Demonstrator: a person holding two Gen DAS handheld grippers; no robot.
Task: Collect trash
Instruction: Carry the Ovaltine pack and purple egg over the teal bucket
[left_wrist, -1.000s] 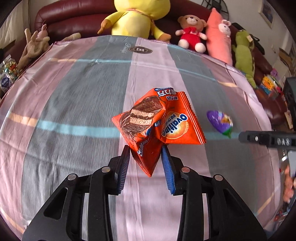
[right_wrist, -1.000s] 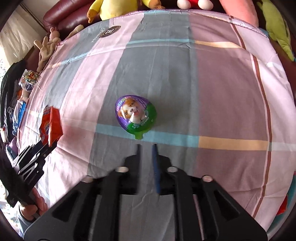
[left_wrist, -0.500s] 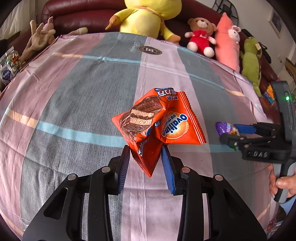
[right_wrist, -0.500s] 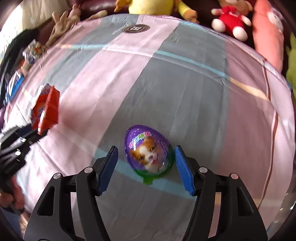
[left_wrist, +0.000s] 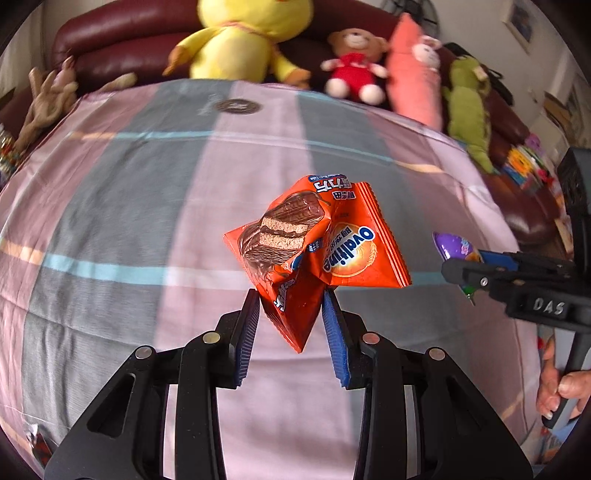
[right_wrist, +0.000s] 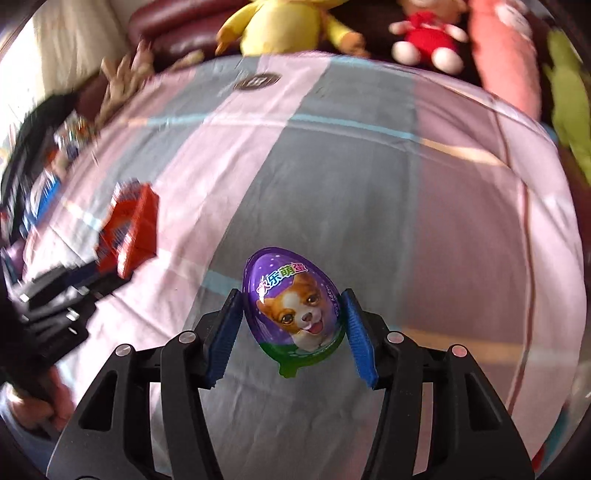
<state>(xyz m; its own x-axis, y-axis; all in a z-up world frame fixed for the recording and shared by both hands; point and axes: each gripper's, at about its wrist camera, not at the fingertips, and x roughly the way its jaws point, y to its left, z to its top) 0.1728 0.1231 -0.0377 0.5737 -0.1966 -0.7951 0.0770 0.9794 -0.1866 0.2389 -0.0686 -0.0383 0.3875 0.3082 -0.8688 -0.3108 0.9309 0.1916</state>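
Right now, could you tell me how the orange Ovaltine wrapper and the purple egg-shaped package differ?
The Ovaltine wrapper is crumpled, flat orange foil with a wafer picture; the purple egg package is smooth, rounded and shows a puppy. The wrapper is pinched by its lower corner in the left gripper; the egg sits upright between the right gripper pads, whose jaws are closing on its sides. Both are held above the striped cloth.

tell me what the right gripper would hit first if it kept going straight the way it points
Probably the striped cloth on the table. The right gripper, jaws closing, already has the purple egg between its pads, so that travels with it. Depth is unclear.
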